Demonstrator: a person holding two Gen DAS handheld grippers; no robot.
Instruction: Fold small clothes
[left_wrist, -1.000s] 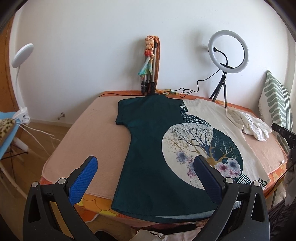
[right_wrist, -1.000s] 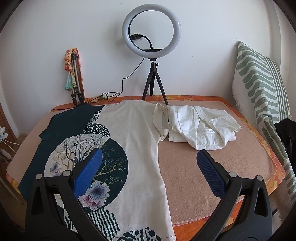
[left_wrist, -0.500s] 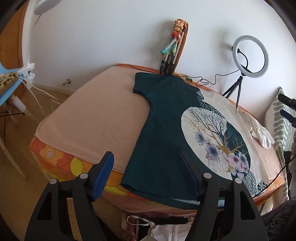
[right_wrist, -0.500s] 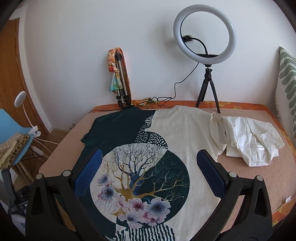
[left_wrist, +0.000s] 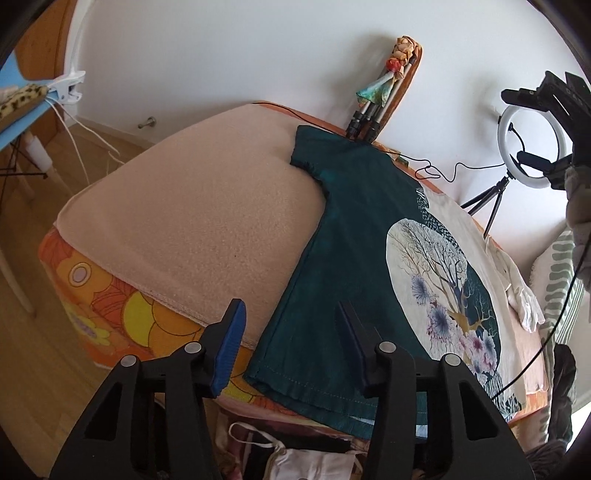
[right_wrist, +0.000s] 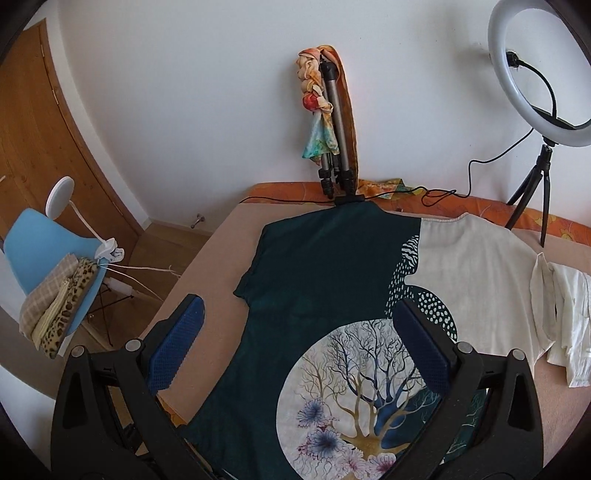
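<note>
A dark teal and cream T-shirt (left_wrist: 354, 236) with a round tree-and-flower print lies flat on the bed; it also shows in the right wrist view (right_wrist: 332, 280). My left gripper (left_wrist: 291, 332) is open and empty, hovering over the shirt's near left hem corner (left_wrist: 266, 380). My right gripper (right_wrist: 295, 339) is open and empty, above the teal half of the shirt near its left sleeve (right_wrist: 251, 280). A crumpled white garment (right_wrist: 569, 317) lies beside the shirt's right sleeve.
The bed has a beige cover (left_wrist: 192, 221) and an orange flowered edge (left_wrist: 110, 325). A folded tripod with a scarf (right_wrist: 328, 147) leans on the wall. A ring light (right_wrist: 539, 74) stands at the back right. A blue chair with fabrics (right_wrist: 55, 280) stands left.
Both grippers have swung left. The left gripper has come down toward the shirt's near left hem corner and its jaws have narrowed. The right gripper now looks over the teal half.
</note>
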